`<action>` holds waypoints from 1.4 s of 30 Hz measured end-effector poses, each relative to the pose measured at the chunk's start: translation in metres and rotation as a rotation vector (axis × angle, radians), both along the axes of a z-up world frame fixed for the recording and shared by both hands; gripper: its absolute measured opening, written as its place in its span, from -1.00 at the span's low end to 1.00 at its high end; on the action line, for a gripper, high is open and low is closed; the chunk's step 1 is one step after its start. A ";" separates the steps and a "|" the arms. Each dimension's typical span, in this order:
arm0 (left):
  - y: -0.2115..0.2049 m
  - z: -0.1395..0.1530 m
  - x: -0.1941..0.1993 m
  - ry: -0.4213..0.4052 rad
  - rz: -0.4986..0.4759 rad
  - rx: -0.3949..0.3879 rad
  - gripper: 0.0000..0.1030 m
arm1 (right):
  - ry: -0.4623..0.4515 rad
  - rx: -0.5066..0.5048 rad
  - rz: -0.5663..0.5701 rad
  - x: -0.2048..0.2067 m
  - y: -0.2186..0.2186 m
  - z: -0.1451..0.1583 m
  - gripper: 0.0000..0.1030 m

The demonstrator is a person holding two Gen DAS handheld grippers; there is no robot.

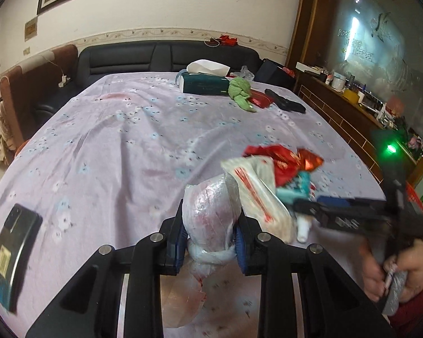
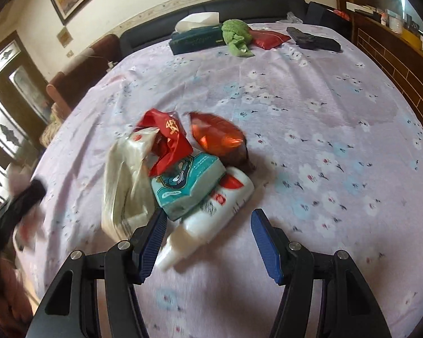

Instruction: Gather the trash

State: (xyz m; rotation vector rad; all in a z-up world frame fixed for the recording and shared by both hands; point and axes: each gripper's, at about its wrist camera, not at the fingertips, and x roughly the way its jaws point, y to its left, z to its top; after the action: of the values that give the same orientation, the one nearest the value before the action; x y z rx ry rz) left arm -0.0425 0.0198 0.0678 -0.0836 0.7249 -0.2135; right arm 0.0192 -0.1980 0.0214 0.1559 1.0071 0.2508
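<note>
left claw [image 1: 211, 233] — clamped on knotted bag [image 1: 208, 219] | right claw [image 2: 208, 236] — spread wide, low

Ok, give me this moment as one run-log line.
left gripper: shut on knotted clear plastic bag | right gripper: open, at white bottle | trash pile: on the floral tablecloth

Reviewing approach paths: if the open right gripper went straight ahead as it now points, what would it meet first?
Probably the white bottle, lying just ahead of the right gripper with its neck toward the fingers; depth is uncertain.
</note>
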 end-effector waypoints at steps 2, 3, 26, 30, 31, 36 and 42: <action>-0.007 -0.005 -0.008 0.000 -0.008 -0.007 -0.48 | 0.005 -0.023 -0.014 0.004 0.001 -0.003 0.13; -0.009 -0.008 -0.011 -0.001 -0.009 -0.005 -0.48 | 0.010 -0.028 -0.025 0.005 0.000 -0.005 0.04; -0.058 -0.040 -0.028 -0.083 0.110 0.085 -0.47 | -0.292 -0.011 -0.005 -0.081 -0.032 0.008 -0.19; -0.061 -0.041 -0.026 -0.074 0.112 0.095 -0.47 | -0.279 0.007 -0.011 -0.079 -0.034 0.005 -0.19; -0.061 -0.041 -0.025 -0.072 0.113 0.094 -0.47 | -0.277 0.007 -0.008 -0.079 -0.034 0.005 -0.19; -0.059 -0.043 -0.023 -0.057 0.119 0.084 -0.47 | -0.273 0.009 -0.001 -0.079 -0.032 0.004 -0.19; -0.059 -0.043 -0.021 -0.048 0.119 0.084 -0.47 | -0.268 0.004 -0.003 -0.078 -0.032 0.003 -0.19</action>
State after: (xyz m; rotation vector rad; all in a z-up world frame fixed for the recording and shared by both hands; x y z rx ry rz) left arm -0.0640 -0.0390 0.0244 -0.0413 0.6776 -0.0716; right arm -0.0584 -0.2301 0.0246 0.1241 0.7402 0.2635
